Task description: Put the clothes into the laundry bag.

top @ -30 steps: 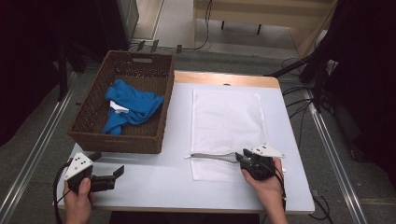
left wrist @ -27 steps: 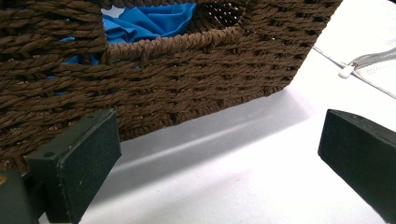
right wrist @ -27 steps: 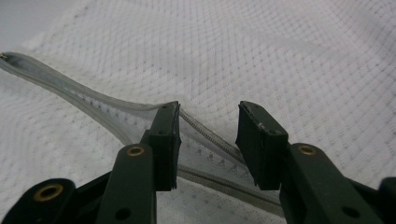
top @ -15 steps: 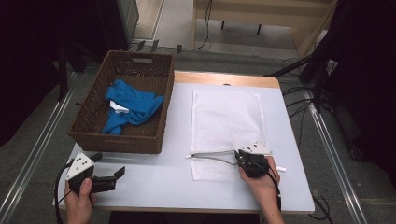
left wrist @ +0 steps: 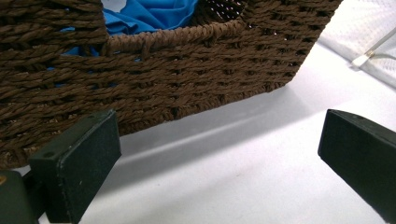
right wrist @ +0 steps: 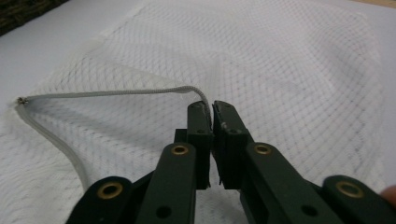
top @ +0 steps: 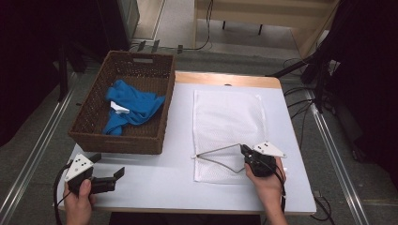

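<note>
A: Where is the mesh bag (top: pixel 228 131) found?

B: It is laid flat on the white table (top: pixel 178 183), right of the basket (top: pixel 123 140). Its open rim (right wrist: pixel 107 92) is lifted at the near edge, pinched between the closed jaws of the right gripper (top: pixel 245 150).

A: And the left gripper (top: pixel 112 174)?

B: It is held with jaws spread wide, nothing between them, just before the basket's near wall. A blue cloth (top: pixel 131 105) is seen inside the basket.

- No readable text, labels, brands, nos. or signs in any view
- White tag (top: pixel 120 108) on the blue cloth (top: pixel 133 104) in the basket (top: pixel 117 141): too small to read; looks blank from the high view
</note>
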